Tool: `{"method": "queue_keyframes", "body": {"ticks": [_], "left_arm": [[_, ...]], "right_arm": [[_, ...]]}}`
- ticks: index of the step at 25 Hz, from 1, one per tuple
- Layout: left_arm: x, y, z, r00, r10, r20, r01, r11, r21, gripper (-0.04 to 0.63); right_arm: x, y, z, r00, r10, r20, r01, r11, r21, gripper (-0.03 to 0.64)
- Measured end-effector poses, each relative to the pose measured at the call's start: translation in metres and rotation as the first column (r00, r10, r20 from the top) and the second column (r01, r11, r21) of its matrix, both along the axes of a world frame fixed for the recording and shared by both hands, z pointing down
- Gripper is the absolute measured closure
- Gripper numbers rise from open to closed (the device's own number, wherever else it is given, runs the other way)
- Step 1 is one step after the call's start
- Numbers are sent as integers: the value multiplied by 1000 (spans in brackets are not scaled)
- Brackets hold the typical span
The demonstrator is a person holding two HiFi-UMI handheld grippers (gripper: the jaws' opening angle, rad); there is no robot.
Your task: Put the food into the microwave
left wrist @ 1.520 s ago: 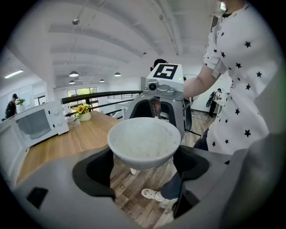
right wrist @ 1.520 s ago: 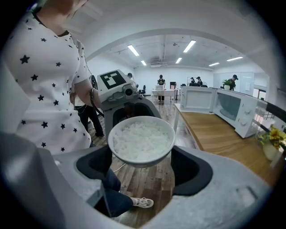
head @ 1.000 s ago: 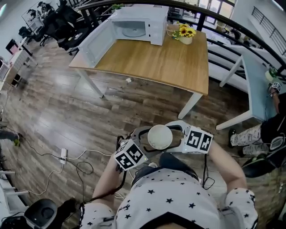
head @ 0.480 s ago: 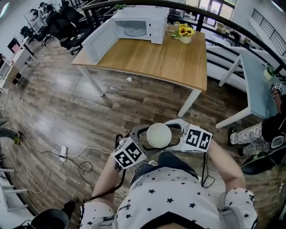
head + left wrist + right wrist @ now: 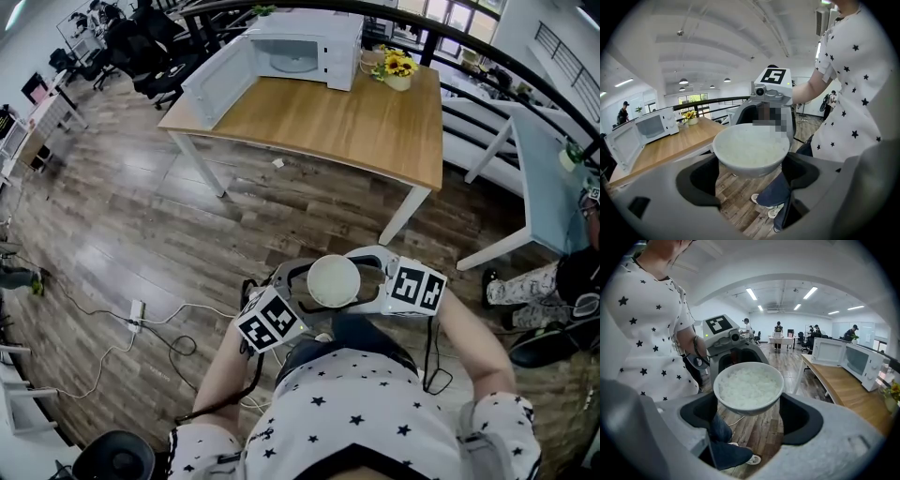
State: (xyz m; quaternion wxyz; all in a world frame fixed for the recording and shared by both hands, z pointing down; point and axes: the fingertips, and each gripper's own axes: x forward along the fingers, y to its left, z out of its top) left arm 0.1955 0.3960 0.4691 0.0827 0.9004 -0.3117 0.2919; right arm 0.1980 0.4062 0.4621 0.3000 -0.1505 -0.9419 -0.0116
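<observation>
Seen from the head view, the bowl [image 5: 334, 281] hid the jaws of the left hand-held gripper [image 5: 314, 287] and the right hand-held gripper [image 5: 362, 281]. A person [image 5: 525, 283] was cut off at the right edge. The flowers [image 5: 394, 66] on the surface [image 5: 375, 131] were too small to identify. A round dark object [image 5: 112, 457] ran off the bottom edge.

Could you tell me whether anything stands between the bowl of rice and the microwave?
Nothing visible blocks the bowl. The microwave has its door open, the table in front of it is bare, and the flower pot stands beside it.
</observation>
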Motion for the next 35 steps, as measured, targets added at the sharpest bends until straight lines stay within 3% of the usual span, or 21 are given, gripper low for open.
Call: {"method": "queue_keyframes", "body": {"ticks": [14,35], "left_arm": [[-34,-48,6,999,-47,1,47,999,7,170],[-126,-234,-17,989,-144,16,144,990,14,170]], "right_arm": [[-35,-46,3,999,-42,14,42,999,-11,204],[-125,-234,-20,989,-139,49,139,990,12,205]]}}
